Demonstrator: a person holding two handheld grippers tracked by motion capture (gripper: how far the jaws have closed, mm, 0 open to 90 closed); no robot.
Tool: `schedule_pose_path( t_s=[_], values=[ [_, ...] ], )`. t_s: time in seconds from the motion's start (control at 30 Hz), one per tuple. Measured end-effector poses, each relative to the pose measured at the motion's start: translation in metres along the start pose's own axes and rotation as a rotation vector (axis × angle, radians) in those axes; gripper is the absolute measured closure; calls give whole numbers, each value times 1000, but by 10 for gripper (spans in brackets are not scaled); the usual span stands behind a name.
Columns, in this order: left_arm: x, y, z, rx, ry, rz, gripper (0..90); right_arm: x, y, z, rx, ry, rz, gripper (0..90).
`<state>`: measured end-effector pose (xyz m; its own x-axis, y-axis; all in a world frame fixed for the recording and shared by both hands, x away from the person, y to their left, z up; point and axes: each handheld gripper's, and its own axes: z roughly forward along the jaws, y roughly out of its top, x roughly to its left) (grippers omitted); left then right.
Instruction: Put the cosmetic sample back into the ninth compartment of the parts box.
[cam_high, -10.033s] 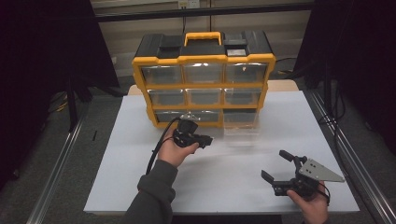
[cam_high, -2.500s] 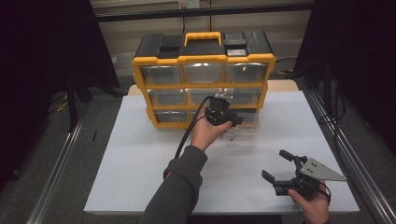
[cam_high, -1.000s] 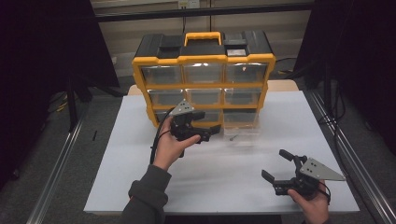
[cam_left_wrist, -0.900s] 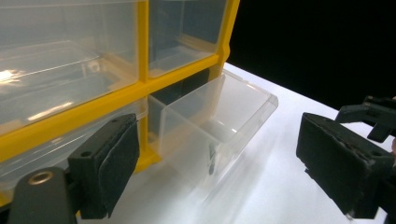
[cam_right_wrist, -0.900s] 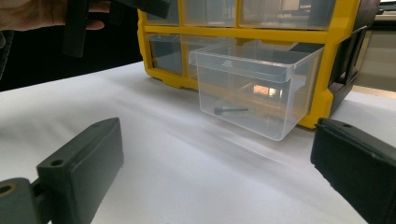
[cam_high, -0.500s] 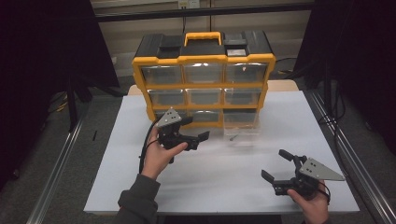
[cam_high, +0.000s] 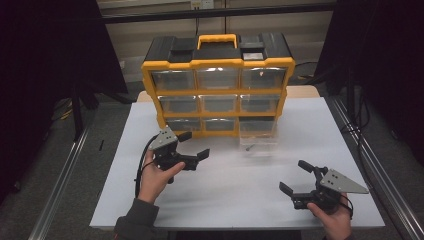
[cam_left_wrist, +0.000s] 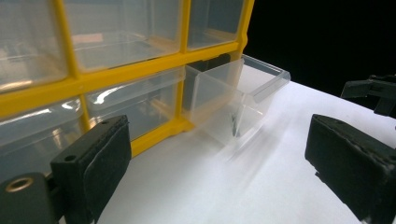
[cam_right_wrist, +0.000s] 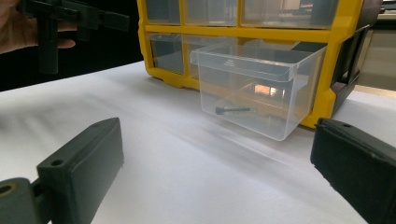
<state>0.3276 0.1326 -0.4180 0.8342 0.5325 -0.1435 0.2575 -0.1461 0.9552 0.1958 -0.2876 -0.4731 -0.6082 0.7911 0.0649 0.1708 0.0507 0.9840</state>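
The clear drawer at the bottom right of the yellow cabinet stands pulled most of the way out, its front hanging over the white table, and a small dark screw lies on its floor. The left gripper hovers above the table in front of the cabinet's left side, jaws apart and holding nothing, well apart from the drawer. The right gripper rests low near the table's front right corner, jaws also apart and empty. The main risk, as I judge it, is the drawer itself: it looks held by only a short length inside its slot, so a push from the side or a downward knock on its front lip could tip it, pull it free, and spill the screw. A reach for the screw is awkward too; wide jaws inside clear walls may catch the rim, and the screw could roll away from the pads.
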Motion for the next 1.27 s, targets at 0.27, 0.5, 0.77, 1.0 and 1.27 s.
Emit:
schedule_pose_path(
  t_s=[0.27, 0.5, 0.77, 1.0, 1.27],
  values=[
    [3, -13, -18, 8, 62, -8, 74, -1, 0, 0, -2, -2, -6, 21],
    [9, -20, -37, -24, 77, -22, 75, -1, -1, 0, -3, -4, -7, 21],
    [15, -27, -58, -21, 53, -18, 75, -1, -1, 0, -2, -4, -4, 21],
    [17, -34, -74, -20, 79, -5, 68, -1, -1, 0, 0, -7, 2, 21],
    [18, -47, -93, -30, 105, -7, 64, -1, -2, 0, 0, -12, 2, 21]
  ],
)
